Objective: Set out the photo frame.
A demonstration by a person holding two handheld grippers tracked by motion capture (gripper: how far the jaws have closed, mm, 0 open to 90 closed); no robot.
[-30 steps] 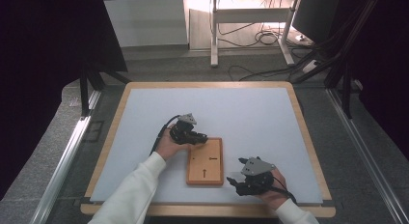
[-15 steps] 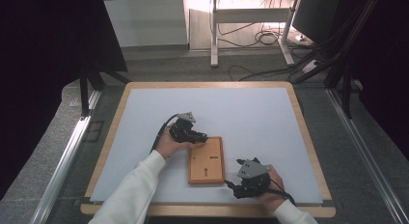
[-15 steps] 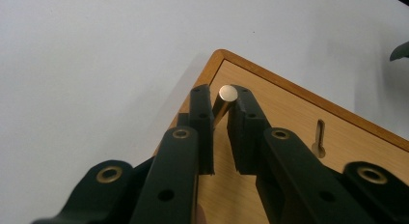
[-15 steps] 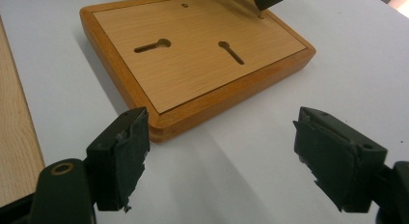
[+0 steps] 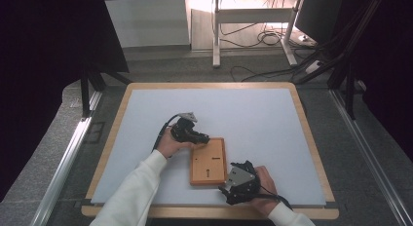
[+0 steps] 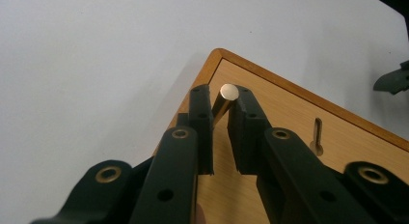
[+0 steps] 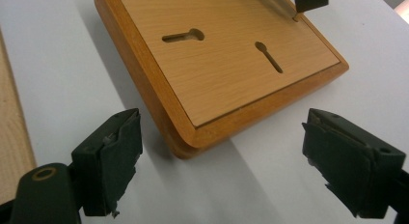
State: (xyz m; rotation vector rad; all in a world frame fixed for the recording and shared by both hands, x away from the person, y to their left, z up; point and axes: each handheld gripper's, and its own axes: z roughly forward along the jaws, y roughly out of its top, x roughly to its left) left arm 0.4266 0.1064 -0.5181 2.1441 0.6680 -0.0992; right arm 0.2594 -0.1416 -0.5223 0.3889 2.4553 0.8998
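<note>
Left gripper view shows the left claw (image 6: 219, 113) gripping a brass peg (image 6: 223, 104) above the wooden board (image 6: 289, 122); the right claw (image 7: 222, 159), jaws just opening, stands empty at the board's corner. Next, I judge, the peg needs aligning with a keyhole slot (image 7: 183, 37).

Even overhead light brightens the white table (image 5: 253, 114), while the surroundings fall into deep darkness. The wooden board (image 7: 226, 69) casts a soft shadow. Both gripper views are slightly soft, with near jaws blurred.

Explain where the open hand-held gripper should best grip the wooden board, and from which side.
Probably the rounded near corner of the wooden board, approached level from the person's side: that corner already lies between the right hand-held gripper's wide-open jaws, and the board lies flat.
</note>
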